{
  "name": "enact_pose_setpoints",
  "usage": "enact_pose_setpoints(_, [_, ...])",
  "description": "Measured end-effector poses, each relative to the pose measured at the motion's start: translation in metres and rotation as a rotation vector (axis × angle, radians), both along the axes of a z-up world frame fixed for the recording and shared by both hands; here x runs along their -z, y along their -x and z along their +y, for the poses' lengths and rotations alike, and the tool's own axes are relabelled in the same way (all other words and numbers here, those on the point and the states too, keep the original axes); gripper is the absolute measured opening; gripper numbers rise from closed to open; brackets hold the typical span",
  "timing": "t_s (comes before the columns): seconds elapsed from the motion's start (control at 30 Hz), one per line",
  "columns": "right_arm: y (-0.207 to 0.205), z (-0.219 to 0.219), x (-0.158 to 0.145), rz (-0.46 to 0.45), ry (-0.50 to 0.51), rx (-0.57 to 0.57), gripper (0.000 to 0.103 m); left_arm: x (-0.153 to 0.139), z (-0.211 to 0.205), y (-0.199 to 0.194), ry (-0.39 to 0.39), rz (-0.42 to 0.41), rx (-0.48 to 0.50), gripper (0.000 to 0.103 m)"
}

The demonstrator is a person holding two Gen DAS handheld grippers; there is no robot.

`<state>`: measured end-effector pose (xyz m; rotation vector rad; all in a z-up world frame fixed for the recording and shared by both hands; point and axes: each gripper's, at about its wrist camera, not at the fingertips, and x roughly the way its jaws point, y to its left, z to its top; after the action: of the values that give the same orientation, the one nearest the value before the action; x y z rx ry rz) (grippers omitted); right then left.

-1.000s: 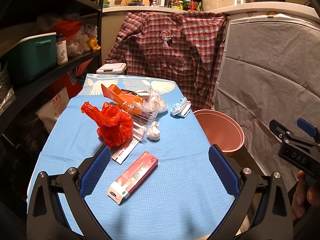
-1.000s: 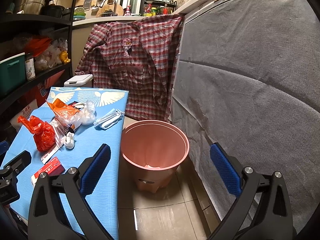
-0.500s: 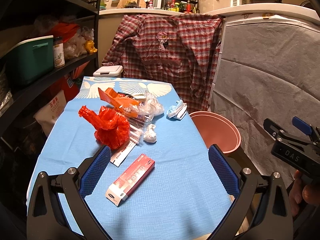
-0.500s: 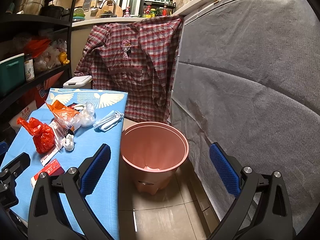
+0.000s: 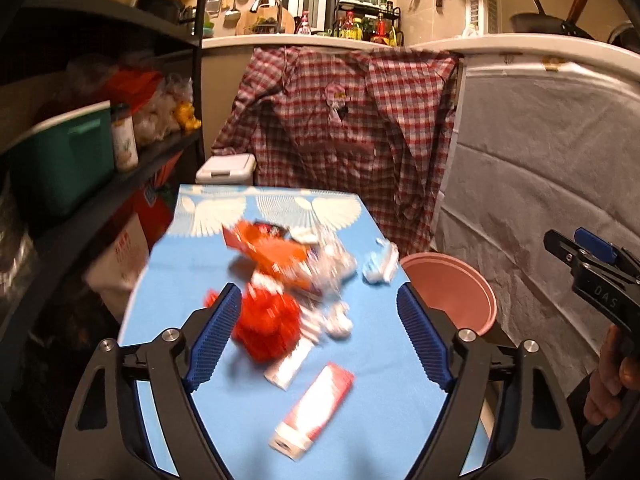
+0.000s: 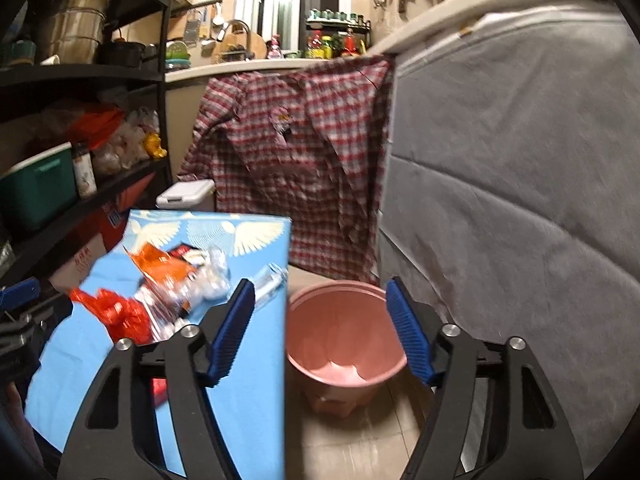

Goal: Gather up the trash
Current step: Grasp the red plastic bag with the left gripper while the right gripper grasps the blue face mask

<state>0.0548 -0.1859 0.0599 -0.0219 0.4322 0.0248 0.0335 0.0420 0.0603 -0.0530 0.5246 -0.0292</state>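
Trash lies on a blue tablecloth (image 5: 248,432): a red plastic bag (image 5: 268,324), an orange wrapper (image 5: 276,258), clear plastic (image 5: 332,268), a crumpled white tissue (image 5: 340,320), a blue-white item (image 5: 380,268) and a red-and-white tube box (image 5: 314,410). A pink bin (image 6: 344,336) stands on the floor right of the table. My left gripper (image 5: 320,336) hangs above the near trash, its jaws closing with nothing between them. My right gripper (image 6: 320,328) hovers before the bin, its jaws closing on nothing too.
A plaid shirt (image 5: 344,128) hangs behind the table over a counter. Dark shelves (image 5: 80,152) with a green box run along the left. A grey padded cover (image 6: 520,184) fills the right. A white lidded box (image 5: 226,166) sits past the table's far end.
Both grippers have risen and their jaws have narrowed. The table and bin sit lower and look blurred in both views.
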Motion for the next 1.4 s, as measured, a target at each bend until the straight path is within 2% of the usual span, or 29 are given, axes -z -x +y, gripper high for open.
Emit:
enact_pose_setpoints(0.1, [-0.021, 0.006, -0.013, 0.008, -0.054, -0.058, 0.053, -0.013, 0.018, -0.02, -0.03, -0.013, 0.02, 0.072])
enact_pose_setpoints(0.17, [-0.041, 0.011, -0.02, 0.015, -0.082, -0.114, 0.042, -0.018, 0.027, -0.033, -0.057, -0.022, 0.029, 0.069])
enact_pose_setpoints(0.23, [-0.062, 0.019, -0.023, 0.022, -0.079, -0.158, 0.038, -0.015, 0.038, -0.048, -0.08, -0.018, 0.032, 0.068])
enact_pose_setpoints(0.37, [-0.101, 0.033, -0.014, 0.055, -0.073, -0.209, 0.037, 0.006, 0.058, -0.066, -0.033, 0.036, -0.002, 0.062])
enact_pose_setpoints(0.53, [-0.138, 0.046, 0.037, 0.138, -0.086, -0.204, 0.037, 0.045, 0.073, -0.083, 0.086, 0.191, 0.008, 0.059])
enact_pose_setpoints(0.67, [-0.166, 0.05, 0.076, 0.25, -0.129, -0.185, 0.038, 0.06, 0.073, -0.088, 0.087, 0.231, 0.005, 0.059])
enact_pose_setpoints(0.73, [-0.175, 0.055, 0.09, 0.272, -0.104, -0.182, 0.038, 0.071, 0.074, -0.094, 0.119, 0.277, 0.013, 0.059])
enact_pose_setpoints(0.87, [-0.196, 0.062, 0.119, 0.368, -0.123, -0.199, 0.038, 0.086, 0.069, -0.104, 0.123, 0.345, 0.027, 0.06])
enact_pose_setpoints(1.03, [-0.215, 0.068, 0.144, 0.457, -0.147, -0.199, 0.041, 0.1, 0.064, -0.113, 0.1, 0.408, 0.048, 0.06])
enact_pose_setpoints(1.17, [-0.226, 0.073, 0.157, 0.494, -0.15, -0.185, 0.042, 0.106, 0.068, -0.117, 0.115, 0.446, 0.052, 0.059])
enact_pose_setpoints(1.27, [-0.229, 0.077, 0.162, 0.512, -0.138, -0.182, 0.042, 0.105, 0.069, -0.117, 0.117, 0.446, 0.063, 0.052])
enact_pose_setpoints(1.33, [-0.228, 0.08, 0.161, 0.512, -0.132, -0.184, 0.037, 0.102, 0.069, -0.116, 0.105, 0.437, 0.062, 0.051])
enact_pose_setpoints(1.4, [-0.227, 0.081, 0.16, 0.508, -0.136, -0.195, 0.024, 0.099, 0.07, -0.115, 0.107, 0.43, 0.058, 0.049])
